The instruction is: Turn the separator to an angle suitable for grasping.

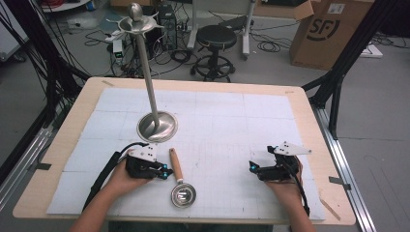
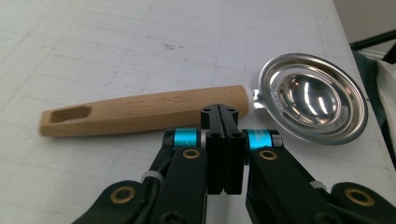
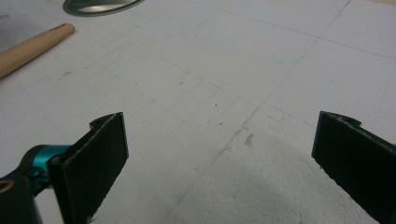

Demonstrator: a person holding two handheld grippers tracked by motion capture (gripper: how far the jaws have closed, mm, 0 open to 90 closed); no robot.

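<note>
Forearms and hands come in at the bottom of the high view, each with a tool resting low on the white gridded mat that covers the wooden tabletop [image 1: 72,125]. Largest thing on it is the tall metal stand [image 1: 155,126], a round polished base with a thin upright pole and a pronged top, sitting at about eleven o'clock from the mat's middle. It looks stiff and bottom-heavy, yet the height of the pole suggests a knock high up could tip it.

Next in size, the left gripper [image 1: 165,172] sits at roughly seven o'clock, its jaws pressed together with nothing between them; in the left gripper view their tips stand just short of the wooden handle without clamping it. At about four o'clock the right gripper [image 1: 252,166] has its jaws wide apart over bare mat, well clear of everything.

Smallest is the ladle-like strainer spoon [image 1: 180,183], lying flat just beside the left gripper, its bowl at six o'clock and its handle running toward twelve. The handle [image 2: 140,112] is plain wood with a hanging slot at its far end: likely light, rigid and grippy. The shallow steel bowl [image 2: 313,98] is mirror-smooth, so probably slippery and awkward to pinch by its rim. My judgement is to take the handle across its width near the middle, leaning toward the bowl end so the heavier metal does not droop.
</note>
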